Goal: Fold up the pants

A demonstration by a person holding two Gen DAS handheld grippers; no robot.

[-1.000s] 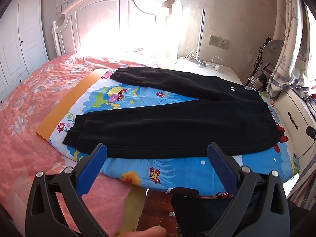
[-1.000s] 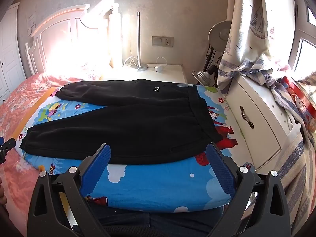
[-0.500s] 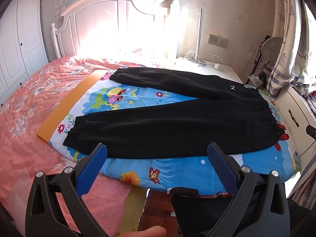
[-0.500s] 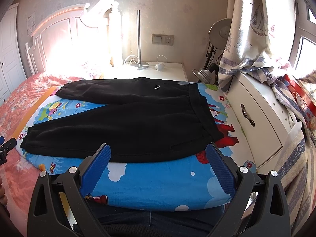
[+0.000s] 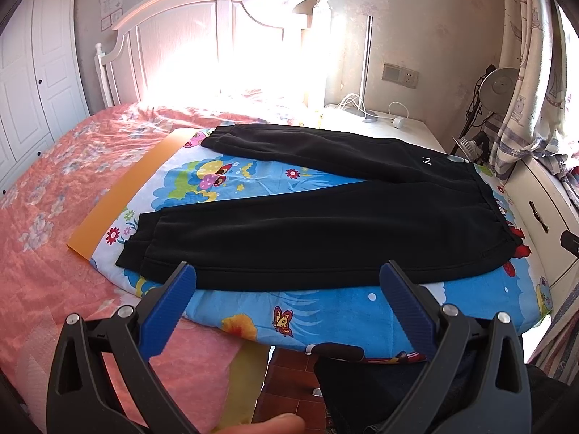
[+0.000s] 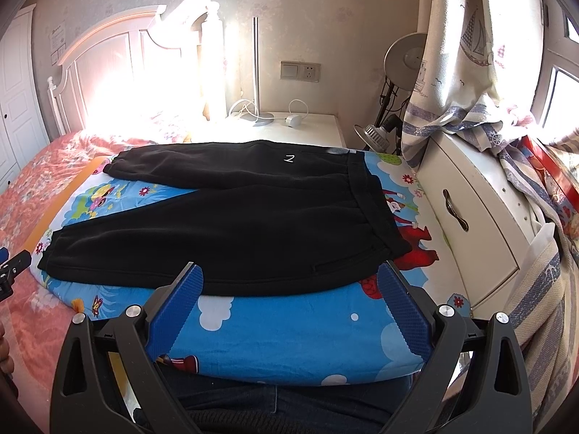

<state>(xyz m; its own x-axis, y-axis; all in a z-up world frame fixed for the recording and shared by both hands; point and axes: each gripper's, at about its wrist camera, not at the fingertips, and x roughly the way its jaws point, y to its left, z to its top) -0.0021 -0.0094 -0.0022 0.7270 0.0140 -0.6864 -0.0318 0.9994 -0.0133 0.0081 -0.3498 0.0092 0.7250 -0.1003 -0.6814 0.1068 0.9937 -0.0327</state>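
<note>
Nothing's being folded yet: black pants (image 5: pixel 325 231) are being approached by wide-open, empty left gripper (image 5: pixel 287 282) and right gripper (image 6: pixel 289 284), near leg edge needing pinching next.

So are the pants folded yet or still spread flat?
Spread flat: the black pants lie unfolded on the cartoon sheet, both legs splayed apart.

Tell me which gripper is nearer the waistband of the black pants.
Right. The right gripper hangs open by the near hem close to the waistband of the black pants; the left gripper, also open, sits further toward the ankle cuffs.
</note>
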